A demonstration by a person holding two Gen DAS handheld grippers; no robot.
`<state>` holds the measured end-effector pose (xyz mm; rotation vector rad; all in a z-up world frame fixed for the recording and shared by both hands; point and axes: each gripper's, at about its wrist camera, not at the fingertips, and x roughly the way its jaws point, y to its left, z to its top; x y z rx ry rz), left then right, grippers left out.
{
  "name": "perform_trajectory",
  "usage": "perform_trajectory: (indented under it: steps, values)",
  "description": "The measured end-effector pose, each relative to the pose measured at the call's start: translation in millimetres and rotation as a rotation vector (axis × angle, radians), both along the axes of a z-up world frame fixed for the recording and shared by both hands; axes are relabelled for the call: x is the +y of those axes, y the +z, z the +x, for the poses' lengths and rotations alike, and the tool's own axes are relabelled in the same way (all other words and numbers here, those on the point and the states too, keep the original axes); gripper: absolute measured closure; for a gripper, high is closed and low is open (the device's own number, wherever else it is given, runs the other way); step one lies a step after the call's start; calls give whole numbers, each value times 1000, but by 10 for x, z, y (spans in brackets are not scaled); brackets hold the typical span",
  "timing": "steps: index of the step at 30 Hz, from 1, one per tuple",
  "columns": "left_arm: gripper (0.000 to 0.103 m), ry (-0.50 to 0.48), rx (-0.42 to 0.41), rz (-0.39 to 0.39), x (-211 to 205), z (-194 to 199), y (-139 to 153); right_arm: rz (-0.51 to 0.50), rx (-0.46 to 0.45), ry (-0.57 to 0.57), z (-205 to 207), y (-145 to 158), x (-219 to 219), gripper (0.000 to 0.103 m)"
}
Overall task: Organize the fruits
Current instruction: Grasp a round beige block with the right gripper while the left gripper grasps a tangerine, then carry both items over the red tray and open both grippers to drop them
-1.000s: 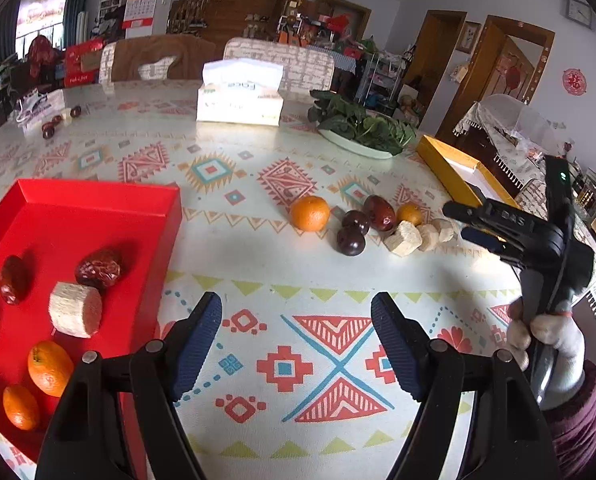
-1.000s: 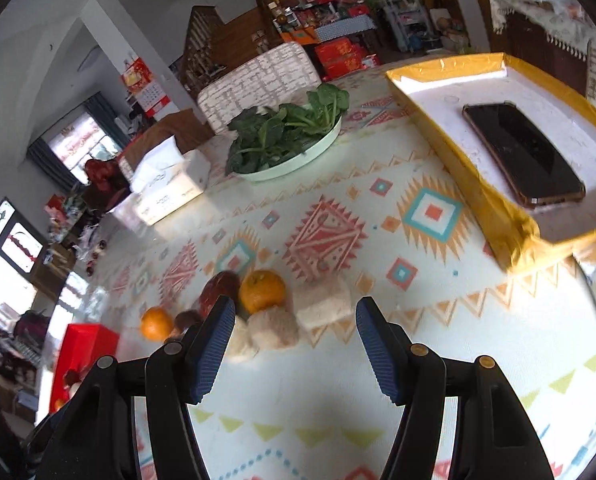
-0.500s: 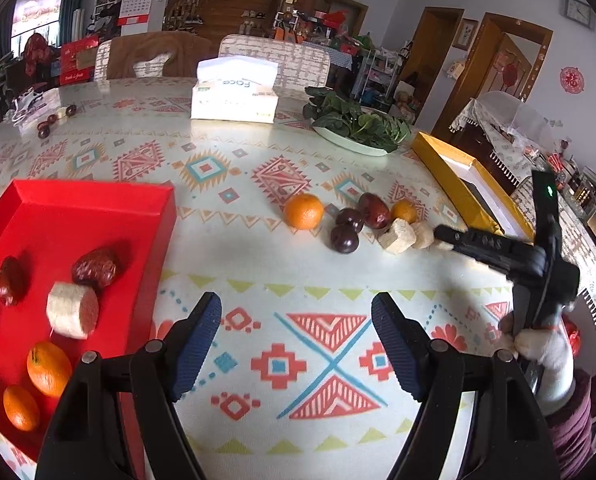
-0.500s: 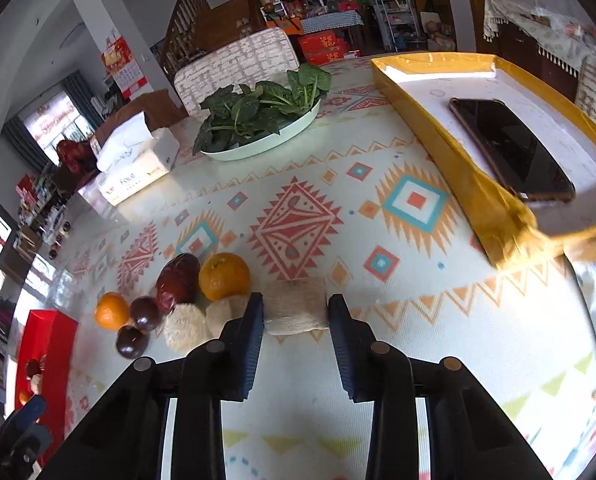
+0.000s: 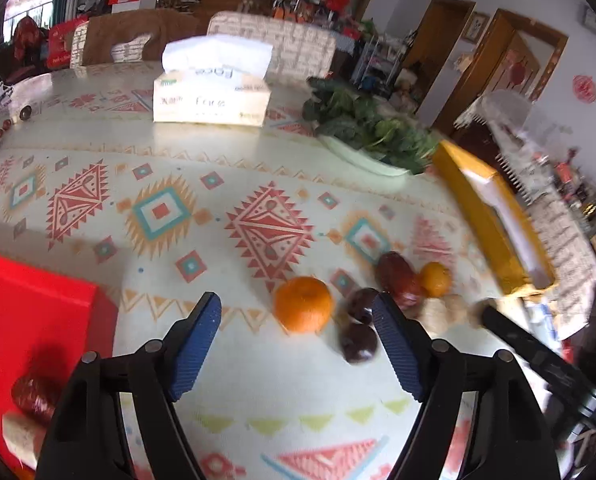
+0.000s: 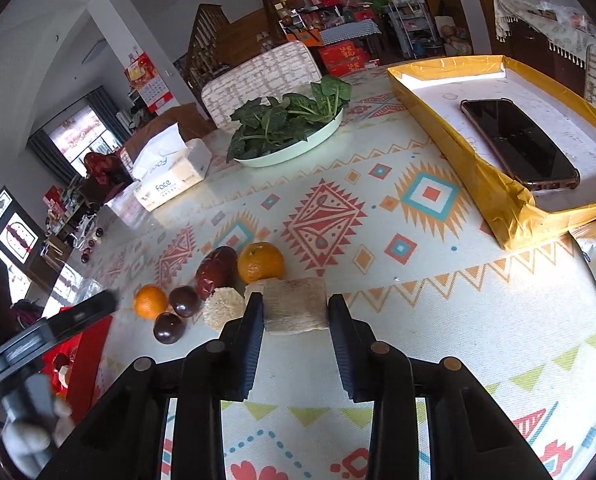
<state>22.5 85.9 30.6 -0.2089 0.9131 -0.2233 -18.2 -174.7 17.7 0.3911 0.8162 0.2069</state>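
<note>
My right gripper [image 6: 295, 312] is shut on a pale sugarcane chunk [image 6: 293, 306], held just above the tablecloth. Beside it lie another sugarcane chunk [image 6: 222, 307], a small orange [image 6: 261, 262], a red date [image 6: 215, 271], two dark plums [image 6: 183, 301] and a second orange [image 6: 149, 301]. My left gripper [image 5: 298, 330] is open and empty, its jaws wide, just in front of the orange [image 5: 302, 304] and the plums [image 5: 358, 340]. The red tray [image 5: 29, 320] at the left holds a date [image 5: 31, 398] and a sugarcane piece [image 5: 19, 438].
A plate of greens [image 6: 289, 128] and a tissue box [image 6: 169, 178] stand at the back. A yellow box lid [image 6: 494, 184] with a phone [image 6: 518, 144] lies at the right. The patterned tablecloth [image 6: 418, 320] covers the table.
My right gripper closed on the sugarcane chunk and has it lifted slightly. My left gripper moved forward and right, toward the fruit pile, staying open.
</note>
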Motion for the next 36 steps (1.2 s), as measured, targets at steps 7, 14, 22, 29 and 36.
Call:
perform_trajectory:
  steps: [7, 14, 22, 29, 36]
  values:
    - [60, -30, 29, 45, -120, 117, -168, 2, -16, 16, -10, 34, 31, 67]
    - [69, -56, -29, 57, -194, -37, -28, 67, 0, 9, 7, -3, -59, 67]
    - [69, -27, -52, -89, 119, -447, 177, 163, 8, -8, 9, -49, -205, 67]
    - [69, 90, -108, -201, 730, -951, 366, 177, -8, -29, -19, -26, -257, 67]
    - [68, 291, -165, -174, 1530, -1438, 412, 146, -25, 11, -167, 134, -39, 67]
